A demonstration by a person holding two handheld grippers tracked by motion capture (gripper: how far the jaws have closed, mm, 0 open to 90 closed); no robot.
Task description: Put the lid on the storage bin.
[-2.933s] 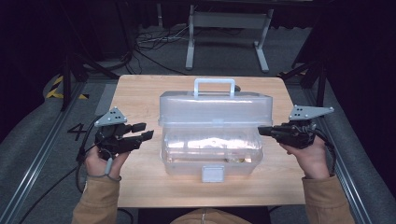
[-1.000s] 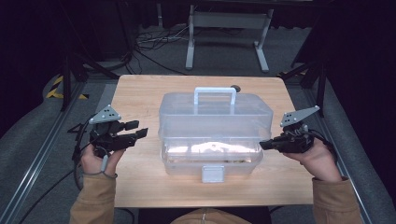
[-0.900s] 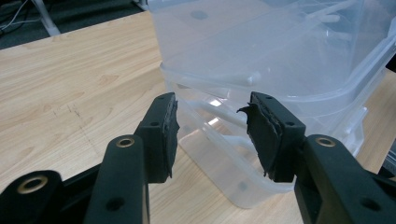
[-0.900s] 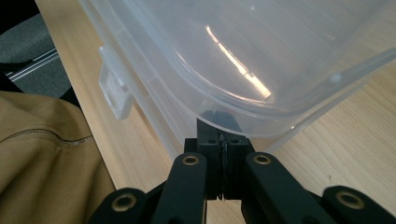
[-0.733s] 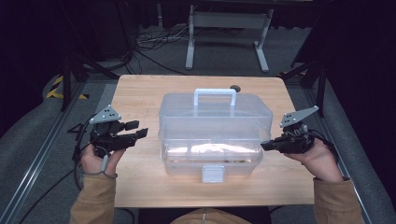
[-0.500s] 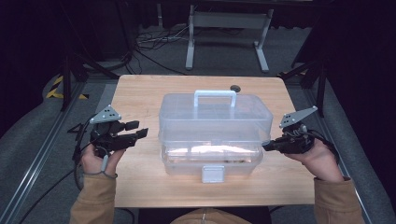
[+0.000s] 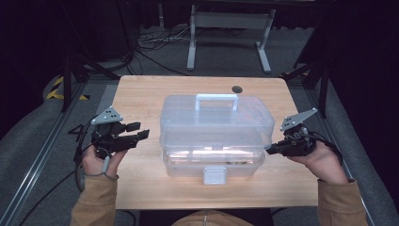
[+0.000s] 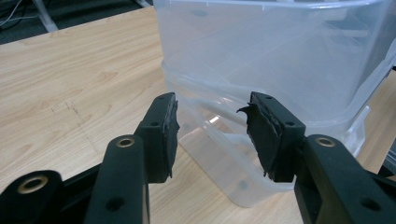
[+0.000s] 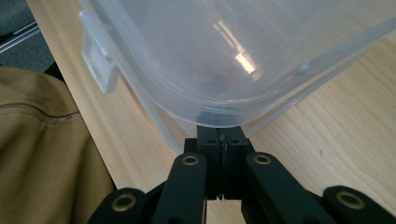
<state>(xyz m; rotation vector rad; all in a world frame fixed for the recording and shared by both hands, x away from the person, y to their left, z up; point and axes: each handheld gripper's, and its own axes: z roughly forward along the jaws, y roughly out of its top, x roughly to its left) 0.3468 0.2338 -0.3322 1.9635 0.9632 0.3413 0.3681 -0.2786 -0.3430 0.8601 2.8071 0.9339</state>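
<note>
Clear plastic box (image 7: pixel 216 132) btwn grippers: left gripper (image 7: pixel 137 132) released, right gripper (image 7: pixel 270 150) clenched, tips at its rim.

Glossy clear plastic box (image 7: pixel 216 134) on a matt pale wood table (image 7: pixel 141 99).

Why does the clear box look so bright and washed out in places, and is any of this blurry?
High view: overhead light glares off the clear plastic storage box; surroundings fall dark. Right gripper view: a bright reflection sits on the box wall, soft from closeness, above the right hand-held gripper. Left gripper view: the left hand-held gripper and wooden table look sharp.
</note>
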